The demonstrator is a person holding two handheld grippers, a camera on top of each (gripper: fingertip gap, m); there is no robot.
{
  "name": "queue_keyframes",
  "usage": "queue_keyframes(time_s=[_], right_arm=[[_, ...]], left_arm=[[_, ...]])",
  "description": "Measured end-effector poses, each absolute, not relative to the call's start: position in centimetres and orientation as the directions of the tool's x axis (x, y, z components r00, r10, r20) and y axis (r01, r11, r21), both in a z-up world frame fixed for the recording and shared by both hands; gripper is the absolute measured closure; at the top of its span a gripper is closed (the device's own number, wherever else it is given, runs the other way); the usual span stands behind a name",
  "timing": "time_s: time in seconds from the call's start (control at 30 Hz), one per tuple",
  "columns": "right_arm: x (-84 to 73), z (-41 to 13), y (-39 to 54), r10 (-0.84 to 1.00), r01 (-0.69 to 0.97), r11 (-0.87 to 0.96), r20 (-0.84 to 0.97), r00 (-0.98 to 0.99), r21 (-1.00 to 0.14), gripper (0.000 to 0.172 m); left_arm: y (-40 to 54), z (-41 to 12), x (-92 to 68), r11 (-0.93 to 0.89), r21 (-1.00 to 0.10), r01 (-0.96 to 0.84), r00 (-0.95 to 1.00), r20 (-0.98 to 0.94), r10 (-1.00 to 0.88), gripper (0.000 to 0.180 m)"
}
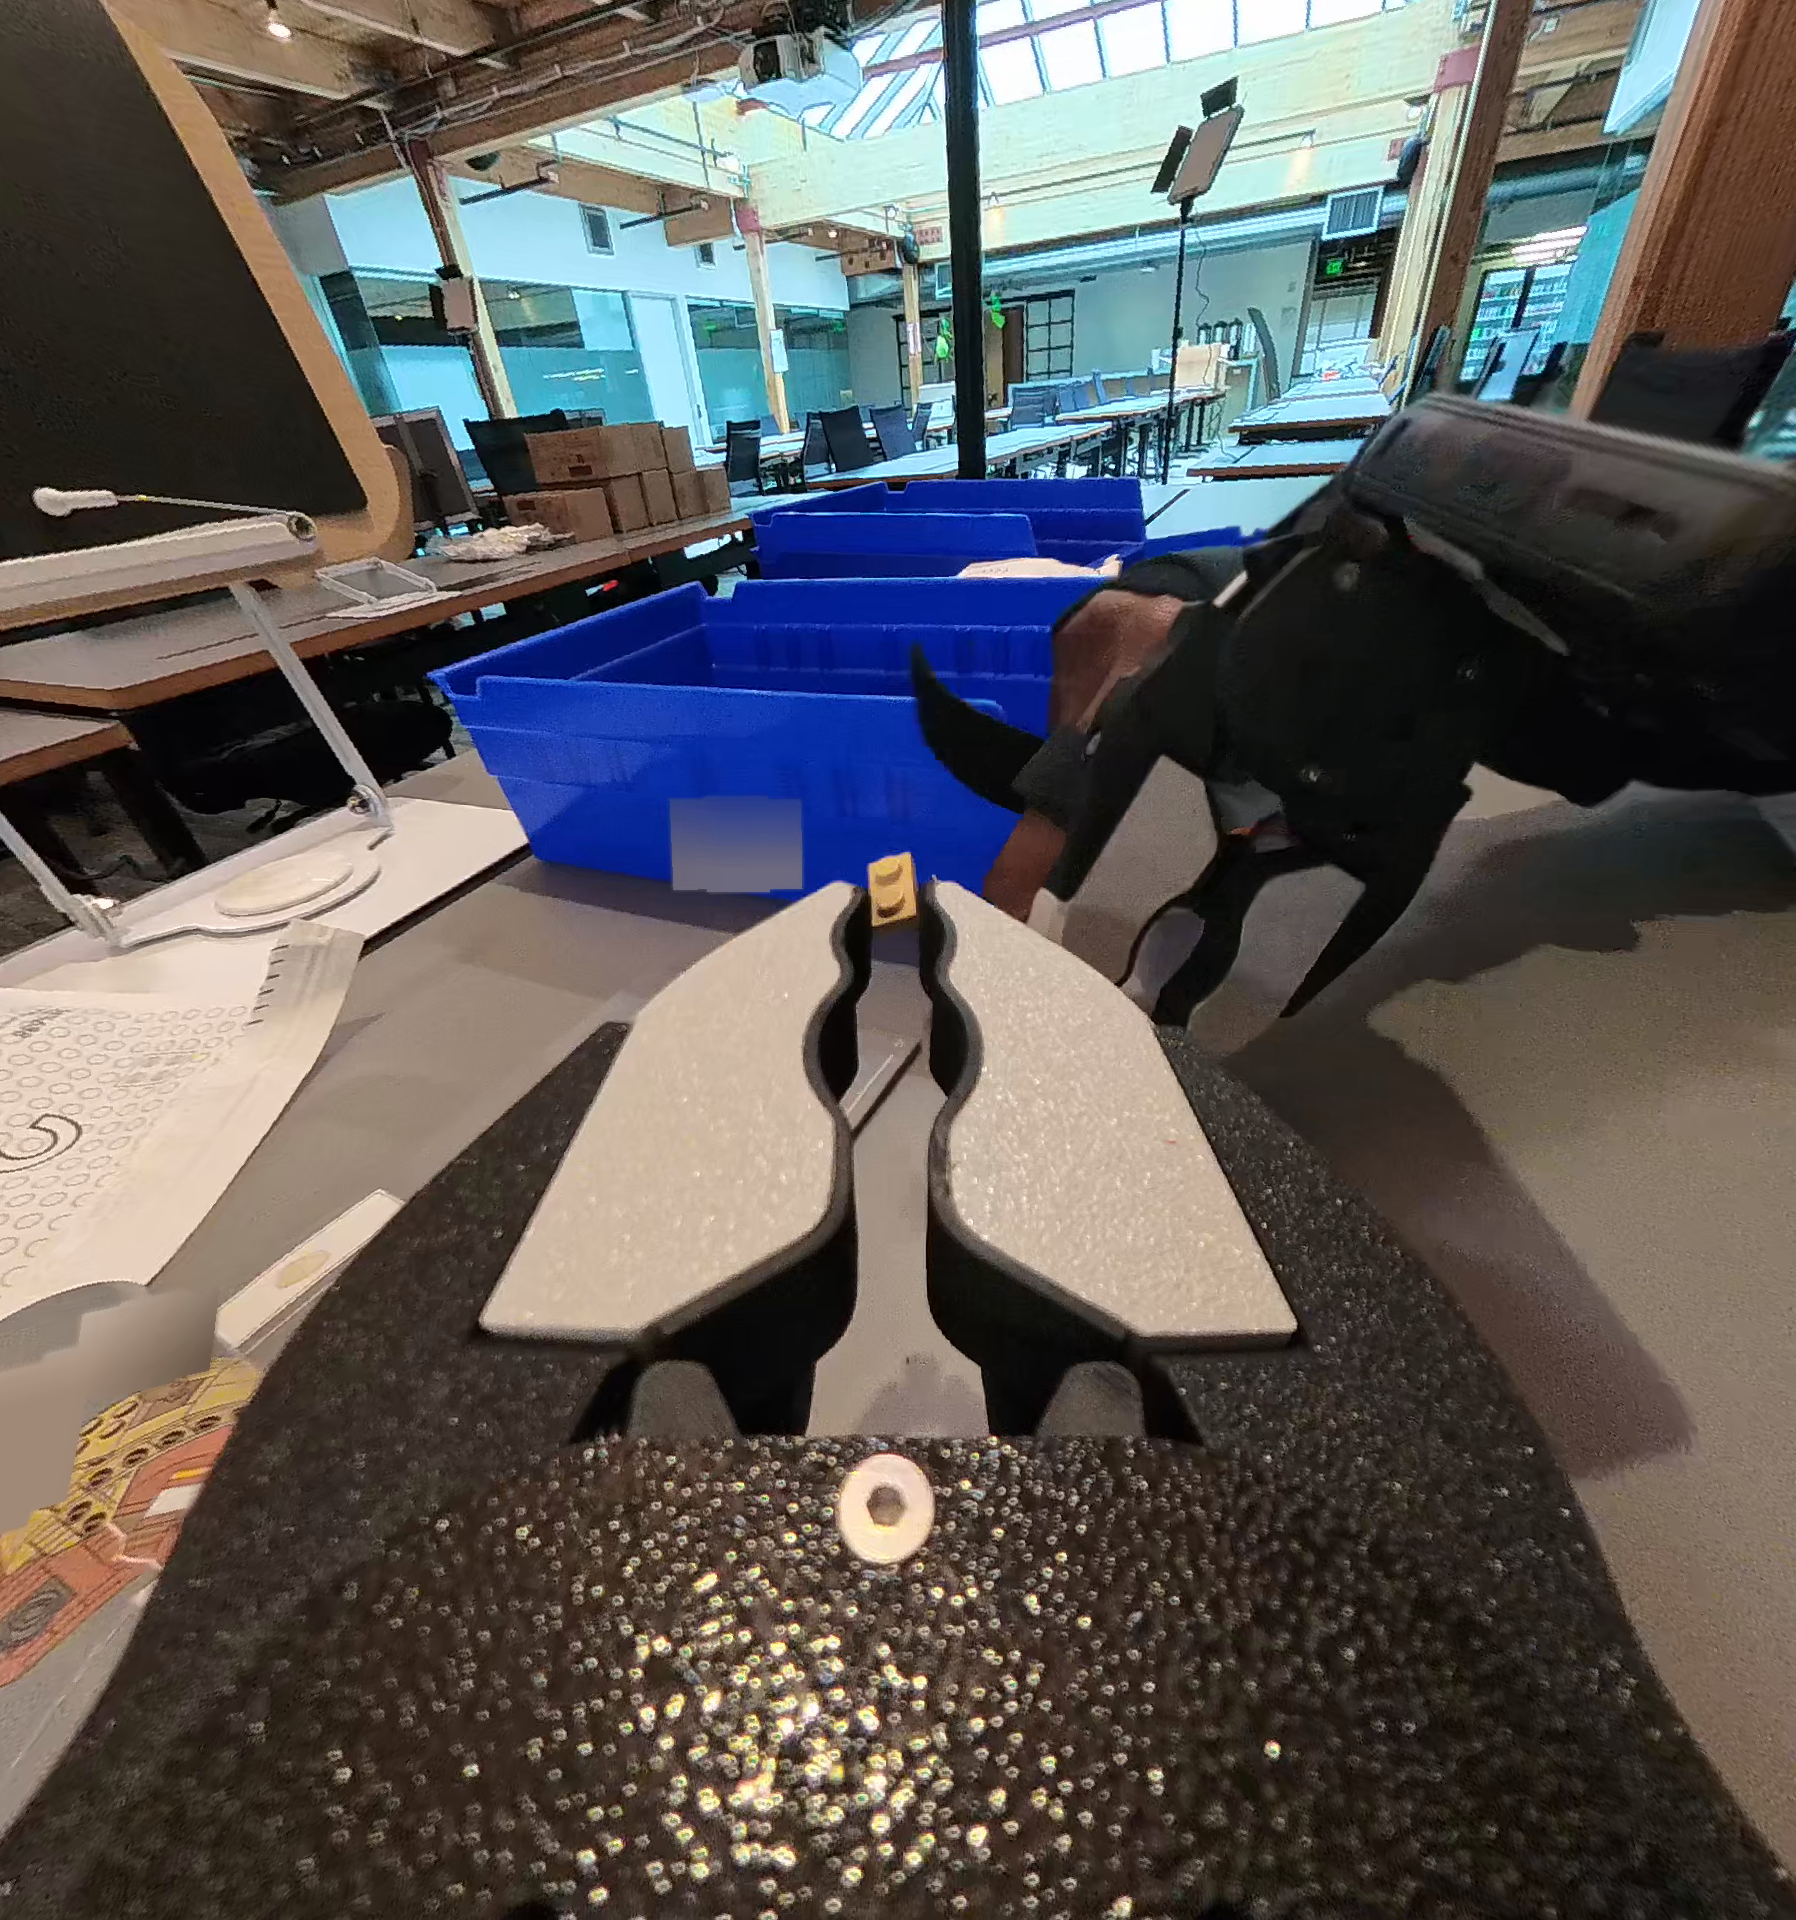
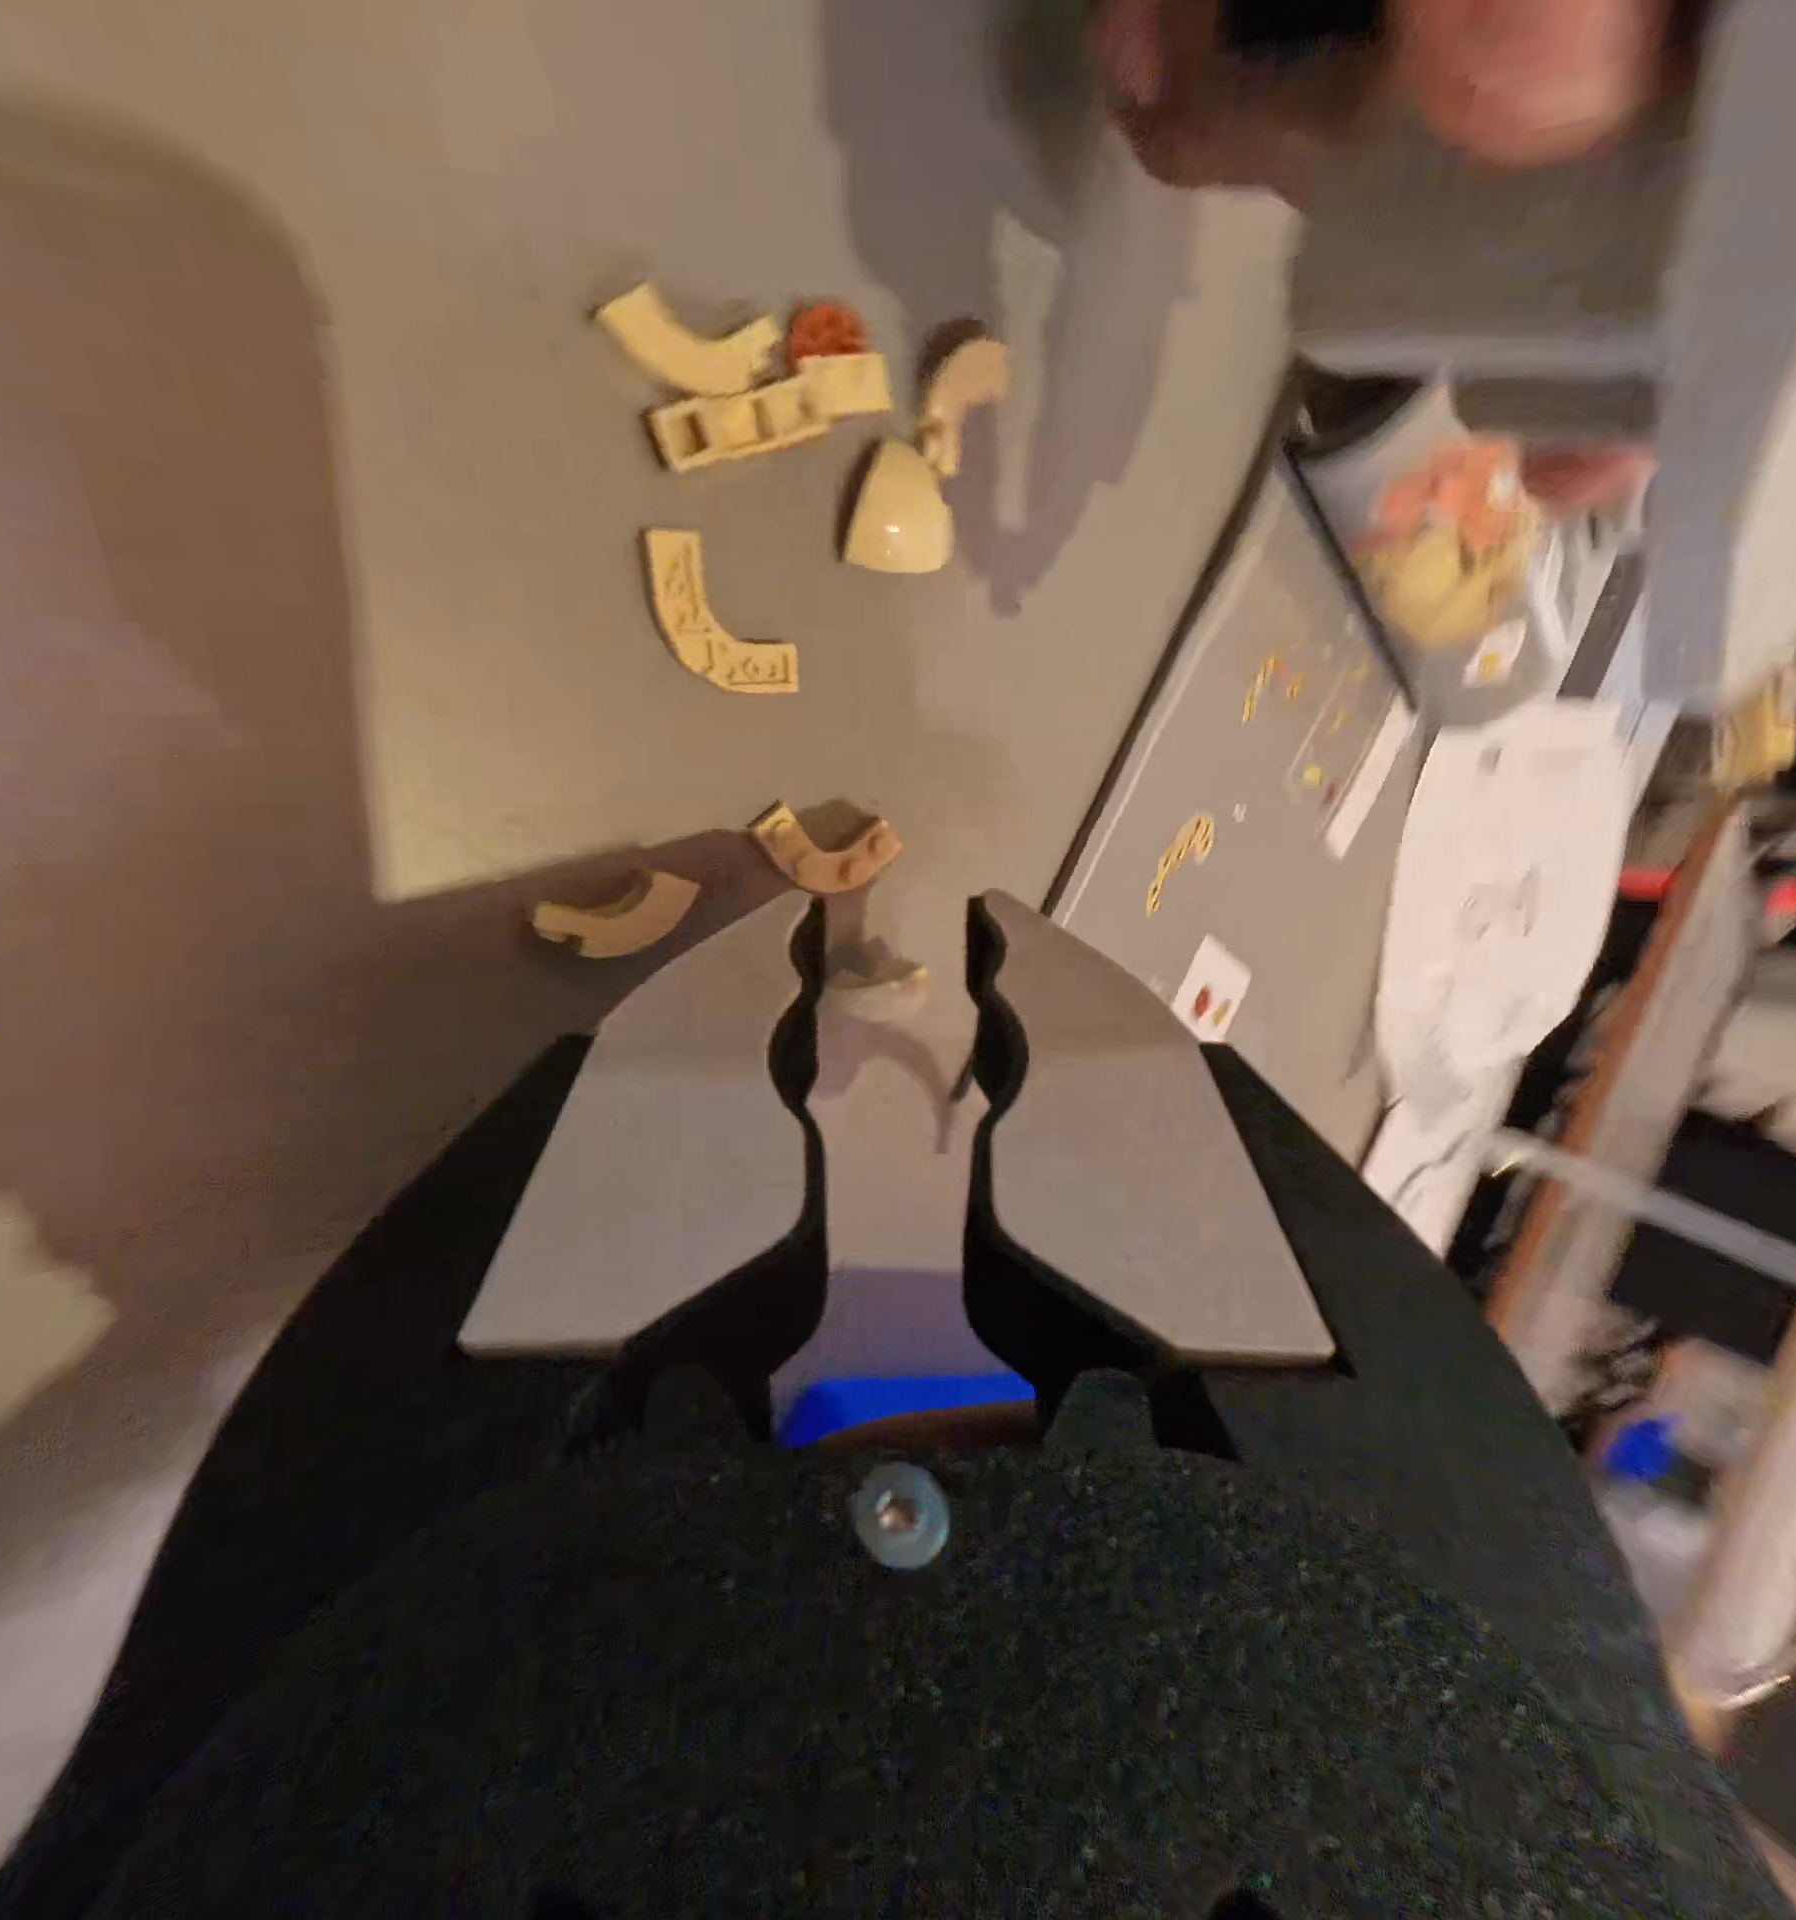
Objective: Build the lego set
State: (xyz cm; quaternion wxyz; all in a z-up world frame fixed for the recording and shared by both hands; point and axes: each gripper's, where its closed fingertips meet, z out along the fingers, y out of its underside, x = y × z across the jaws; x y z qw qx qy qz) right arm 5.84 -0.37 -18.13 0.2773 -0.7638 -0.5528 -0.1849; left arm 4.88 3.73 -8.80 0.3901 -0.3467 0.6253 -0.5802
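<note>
My left gripper (image 1: 891, 902) is shut on a small tan two-stud plate (image 1: 891, 891), pinched at the fingertips above the grey table (image 1: 1496, 1143). My right gripper (image 2: 894, 914) is open and points down at the table. A small blurred tan piece (image 2: 878, 982) shows between its fingers, near the left one, and the pads do not press on it. A curved tan piece (image 2: 826, 847) lies just beyond the tips, and another curved one (image 2: 613, 914) lies to the left. In the left wrist view the right gripper (image 1: 1237, 997) hangs tips-down at the right, with a hand (image 1: 1019, 873) behind it.
Blue bins (image 1: 665, 748) stand behind the left gripper. A screen on a stand (image 1: 94, 260) and printed sheets (image 1: 63, 1122) are at the left. More tan pieces (image 2: 738, 416), a dome (image 2: 899, 509) and a quarter arc (image 2: 712, 623) lie farther off. A grey instruction page (image 2: 1237, 831) lies at the right. Across from one pair of fingers to the other is roughly 10 cm.
</note>
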Motion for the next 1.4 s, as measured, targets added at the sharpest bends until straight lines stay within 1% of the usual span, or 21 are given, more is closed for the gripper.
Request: queue_keyframes(time_s=[0.07, 0.13, 0.27, 0.37, 0.5, 0.53, 0.57, 0.7, 0.73, 0.77, 0.8, 0.9, 1.03, 1.13, 1.27, 1.33, 1.4], right_arm=[[5.5, -18.4, -0.2, 0.783, 0.989, -0.091, 0.605, 0.145, -0.119, 0.143], [5.3, -18.8, -0.4, 0.821, 0.999, 0.01, 0.571, 0.014, -0.038, 0.143], [5.8, -19.1, -0.3, 0.872, 0.993, 0.076, 0.476, -0.111, 0.092, 0.143], [5.7, -19.7, -0.2, 0.901, 0.982, 0.133, 0.397, -0.176, 0.134, 0.145], [5.6, -20.0, -0.3, 0.937, 0.977, 0.162, 0.288, -0.197, 0.14, 0.153], [5.6, -20.1, -0.5, 0.95, 0.979, 0.153, 0.254, -0.184, 0.137, 0.158], [5.6, -20.2, -0.7, 0.958, 0.982, 0.14, 0.232, -0.166, 0.127, 0.159], [5.0, -20.2, -1.5, 0.987, 0.997, 0.042, 0.153, -0.051, 0.063, 0.149], [4.9, -20.2, -1.5, 0.988, 0.998, 0.013, 0.152, -0.022, 0.056, 0.15], [4.8, -20.2, -1.4, 0.987, 0.999, -0.018, 0.162, 0.009, 0.049, 0.153], [4.7, -20.1, -1.3, 0.984, 0.998, -0.047, 0.175, 0.039, 0.04, 0.163], [4.3, -20.2, -1.3, 0.965, 0.989, -0.148, 0.219, 0.142, 0.012, 0.165], [4.5, -20.0, -1.3, 0.9, 0.968, -0.252, 0.363, 0.241, -0.017, 0.168], [4.6, -19.6, -1.6, 0.832, 0.94, -0.329, 0.445, 0.332, -0.085, 0.168], [4.5, -19.3, -1.9, 0.76, 0.9, -0.379, 0.482, 0.437, -0.218, 0.168], [4.5, -19.2, -2.3, 0.762, 0.897, -0.363, 0.474, 0.441, -0.251, 0.168], [4.1, -19.0, -2.6, 0.761, 0.881, -0.361, 0.449, 0.468, -0.307, 0.168]], left_arm=[[4.1, -8.8, 4.9, 0.09, -0.996, 0.018, -0.445, -0.089, -0.891, 0.173], [4.6, -8.7, 5.0, 0.084, -0.996, 0.02, -0.434, -0.084, -0.897, 0.173], [5.3, -8.6, 5.1, 0.069, -0.997, 0.016, -0.421, -0.07, -0.904, 0.173], [5.5, -8.6, 5.1, 0.069, -0.998, 0.015, -0.418, -0.069, -0.906, 0.173], [5.7, -8.5, 5.1, 0.066, -0.998, 0.016, -0.413, -0.067, -0.908, 0.173], [5.8, -8.5, 5.1, 0.065, -0.998, 0.016, -0.412, -0.066, -0.909, 0.173], [5.8, -8.5, 5.1, 0.063, -0.998, 0.017, -0.412, -0.064, -0.909, 0.173], [6.0, -8.4, 5.0, 0.055, -0.998, 0.017, -0.411, -0.058, -0.91, 0.173], [6.0, -8.4, 5.0, 0.053, -0.998, 0.017, -0.411, -0.055, -0.91, 0.173], [6.0, -8.4, 5.0, 0.051, -0.999, 0.016, -0.412, -0.053, -0.91, 0.173], [6.0, -8.4, 5.0, 0.052, -0.999, 0.015, -0.414, -0.054, -0.909, 0.173], [5.8, -8.5, 5.0, 0.064, -0.998, 0.011, -0.419, -0.063, -0.906, 0.172], [5.6, -8.6, 4.9, 0.072, -0.997, 0.007, -0.432, -0.067, -0.899, 0.173], [5.0, -9.2, 4.9, 0.093, -0.996, -0.013, -0.467, -0.076, -0.881, 0.173], [3.2, -10.9, 4.3, 0.207, -0.977, -0.043, -0.577, -0.145, -0.804, 0.173], [2.1, -12.1, 3.6, 0.302, -0.953, -0.042, -0.648, -0.204, -0.734, 0.173], [1.1, -13.2, 2.8, 0.411, -0.912, -0.007, -0.699, -0.29, -0.654, 0.173]])
